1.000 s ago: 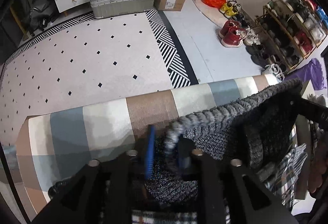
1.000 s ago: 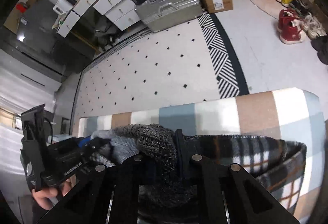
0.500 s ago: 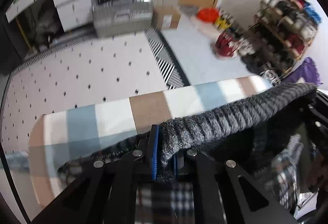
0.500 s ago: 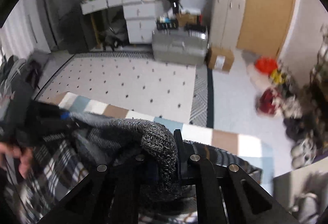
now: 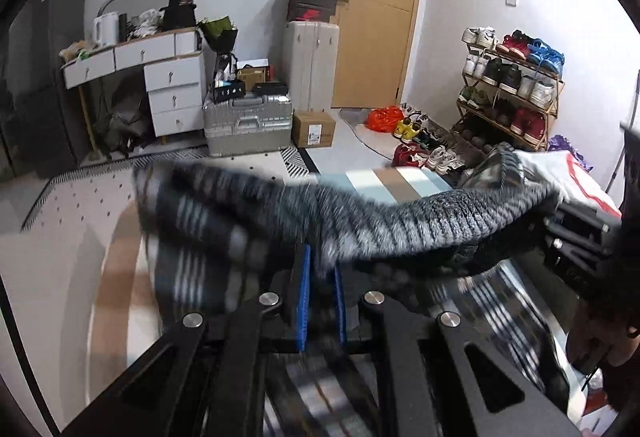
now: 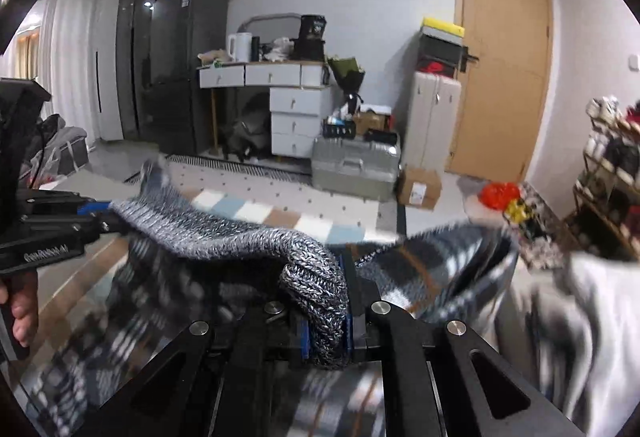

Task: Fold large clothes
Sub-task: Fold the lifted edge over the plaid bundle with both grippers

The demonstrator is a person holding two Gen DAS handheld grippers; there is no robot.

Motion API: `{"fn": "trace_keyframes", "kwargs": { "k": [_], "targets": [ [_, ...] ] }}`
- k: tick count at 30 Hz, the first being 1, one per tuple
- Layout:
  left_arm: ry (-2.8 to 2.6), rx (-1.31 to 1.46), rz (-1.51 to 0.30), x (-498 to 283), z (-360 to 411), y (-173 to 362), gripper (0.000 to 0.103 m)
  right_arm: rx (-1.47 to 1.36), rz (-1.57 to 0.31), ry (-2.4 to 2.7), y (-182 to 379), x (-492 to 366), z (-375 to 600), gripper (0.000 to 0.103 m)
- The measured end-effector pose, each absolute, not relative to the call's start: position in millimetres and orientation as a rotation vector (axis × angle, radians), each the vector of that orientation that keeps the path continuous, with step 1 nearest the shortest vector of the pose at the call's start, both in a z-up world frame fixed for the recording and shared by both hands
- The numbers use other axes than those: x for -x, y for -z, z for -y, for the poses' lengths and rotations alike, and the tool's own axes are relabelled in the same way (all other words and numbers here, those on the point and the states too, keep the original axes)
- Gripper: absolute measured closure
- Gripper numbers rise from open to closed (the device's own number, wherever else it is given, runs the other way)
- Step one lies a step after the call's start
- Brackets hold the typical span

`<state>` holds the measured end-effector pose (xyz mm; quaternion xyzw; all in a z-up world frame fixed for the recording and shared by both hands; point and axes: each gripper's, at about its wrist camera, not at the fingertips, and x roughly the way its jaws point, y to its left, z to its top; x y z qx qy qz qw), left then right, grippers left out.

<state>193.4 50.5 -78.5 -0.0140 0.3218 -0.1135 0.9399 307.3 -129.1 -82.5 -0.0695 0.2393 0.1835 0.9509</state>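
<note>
A grey knitted garment with a plaid lining [image 5: 400,225] [image 6: 224,233] hangs stretched between both grippers, lifted off the checked surface [image 5: 400,177] [image 6: 280,215]. My left gripper [image 5: 320,269] is shut on its ribbed edge between the blue pads, and the cloth runs right toward the other gripper's black body [image 5: 580,237]. My right gripper [image 6: 326,297] is shut on a bunched fold of the same ribbed knit. In the right wrist view the left gripper [image 6: 98,215] shows at the left, held by a hand [image 6: 22,313]. The plaid part is blurred and hangs below.
A patterned rug [image 5: 60,221] covers the floor ahead, with a silver suitcase [image 5: 248,125], a cardboard box [image 5: 314,129] and a white drawer desk [image 5: 160,77] behind it. A shoe rack [image 5: 512,93] stands at the right wall beside the door [image 5: 376,9]. A pale garment [image 6: 568,317] lies at right.
Both grippers rose and tilted up, lifting the knitted garment off the checked surface and stretching it between them. The views now show the room's walls instead of the floor.
</note>
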Motion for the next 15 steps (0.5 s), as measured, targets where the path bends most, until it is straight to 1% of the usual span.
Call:
{"fn": "trace_keyframes", "kwargs": {
  "k": [2,4,6,10,12,15],
  "targets": [
    [0.232,0.069,-0.697,-186.8,-54.0,94.0,0.097,0.121,-0.541,-0.369,100.6,-289.2,133.0,0.092],
    [0.203,0.116,-0.781,-178.4,-58.6,110.0,0.097,0.077,-0.612,-0.371,120.5,-280.0,138.9,0.092],
    [0.22,0.22,-0.852,-177.1,-70.4,129.7,0.097,0.007,-0.705,-0.364,144.8,-273.6,142.3,0.092],
    [0.233,0.259,-0.908,-173.7,-77.2,144.1,0.097,-0.016,-0.78,-0.375,171.8,-262.9,139.8,0.091],
    [0.246,0.248,-0.864,-171.7,-78.1,128.5,0.097,0.001,-0.789,-0.381,179.2,-260.5,134.2,0.091],
    [0.363,0.245,-0.748,-164.2,-79.2,77.1,0.097,0.02,-0.835,-0.381,188.7,-267.6,131.2,0.091]
  ]
}}
